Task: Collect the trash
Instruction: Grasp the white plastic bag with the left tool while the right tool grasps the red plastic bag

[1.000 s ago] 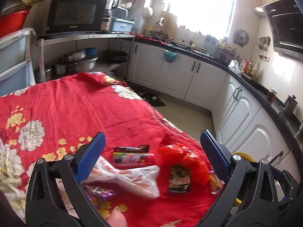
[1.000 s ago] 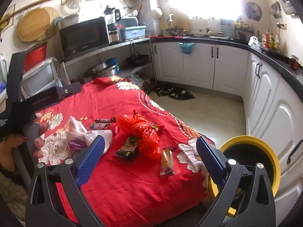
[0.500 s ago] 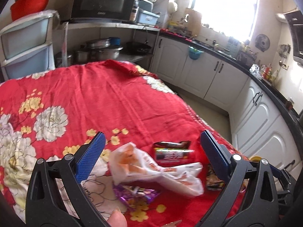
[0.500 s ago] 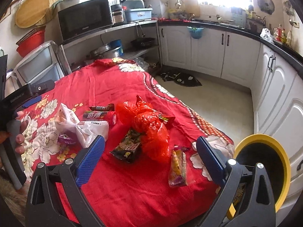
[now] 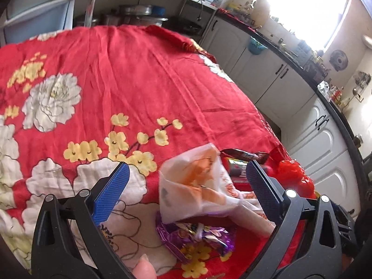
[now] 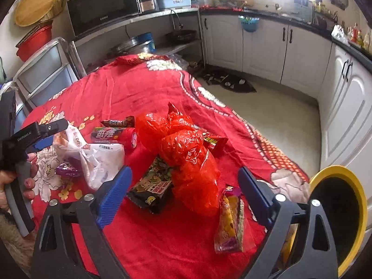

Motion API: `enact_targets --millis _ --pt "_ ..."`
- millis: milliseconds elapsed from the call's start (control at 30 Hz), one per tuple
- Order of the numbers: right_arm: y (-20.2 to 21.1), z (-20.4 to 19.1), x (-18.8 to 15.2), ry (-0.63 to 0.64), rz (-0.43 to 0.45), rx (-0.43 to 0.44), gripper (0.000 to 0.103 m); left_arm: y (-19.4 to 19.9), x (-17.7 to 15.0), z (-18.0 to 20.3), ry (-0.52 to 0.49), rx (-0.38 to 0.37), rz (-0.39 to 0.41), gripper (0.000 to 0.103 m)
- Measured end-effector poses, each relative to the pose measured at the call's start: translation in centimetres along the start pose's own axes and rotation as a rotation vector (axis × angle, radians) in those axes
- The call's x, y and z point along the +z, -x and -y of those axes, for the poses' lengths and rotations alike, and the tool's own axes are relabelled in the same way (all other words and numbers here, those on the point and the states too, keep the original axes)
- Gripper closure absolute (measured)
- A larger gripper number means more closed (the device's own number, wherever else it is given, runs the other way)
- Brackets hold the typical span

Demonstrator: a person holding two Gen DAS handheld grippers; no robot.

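On the red cloth (image 6: 148,244), a crumpled glossy red bag (image 6: 186,153) lies among wrappers.

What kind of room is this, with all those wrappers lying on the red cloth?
Most likely a home kitchen. A microwave sits on a shelf, white cabinets run under a dark countertop, and pots are stacked below. The flowered red cloth seems to cover a table.

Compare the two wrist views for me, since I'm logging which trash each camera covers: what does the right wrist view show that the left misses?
Only the right wrist view shows the yellow-rimmed bin, the yellow snack packet and the black snack packet. Only the left shows a fingertip at its bottom edge. Both show the white plastic bag, purple wrapper, red plastic bag and red floral cloth.
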State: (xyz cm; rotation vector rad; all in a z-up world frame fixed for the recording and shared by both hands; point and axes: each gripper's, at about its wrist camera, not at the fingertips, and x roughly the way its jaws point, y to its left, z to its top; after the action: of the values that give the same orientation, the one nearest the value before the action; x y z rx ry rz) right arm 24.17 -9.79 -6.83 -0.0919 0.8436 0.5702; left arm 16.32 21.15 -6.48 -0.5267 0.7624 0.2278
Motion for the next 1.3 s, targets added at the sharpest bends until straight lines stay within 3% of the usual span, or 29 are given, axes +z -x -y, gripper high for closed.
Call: enact_targets --millis 167,233,433,500,633,800,1300 --pt "-2.1 0.5 0.3 -0.006 -0.067 0.031 0.033 -1.1 0.2 -0.7 0.026 -0.012 -0.028 0.014" --pt "-2.7 0.5 0.3 -0.006 -0.089 0.041 0.040 -1.3 0.2 -0.8 0.027 -0.018 -0.040 0.028" --pt "-2.9 0.4 0.1 -0.003 -0.104 0.061 0.074 -1.2 0.0 -0.2 0.006 -0.034 -0.054 0.057" --pt "-2.7 0.2 0.1 0.005 -0.097 0.066 0.086 -1.0 0.0 0.1 -0.005 -0.029 -0.052 0.060" --pt "-1.8 0.0 0.3 0.014 -0.073 0.073 0.091 -0.6 -0.1 0.4 -0.018 -0.026 -0.043 0.069" --pt "0.0 0.3 0.5 0.001 -0.026 0.081 0.093 1.0 0.4 0.6 -0.021 -0.040 0.001 0.074" --pt "5.6 0.9 0.9 -0.008 0.083 0.093 0.093 5.7 1.4 4.8 -0.106 -0.082 0.118 0.075"
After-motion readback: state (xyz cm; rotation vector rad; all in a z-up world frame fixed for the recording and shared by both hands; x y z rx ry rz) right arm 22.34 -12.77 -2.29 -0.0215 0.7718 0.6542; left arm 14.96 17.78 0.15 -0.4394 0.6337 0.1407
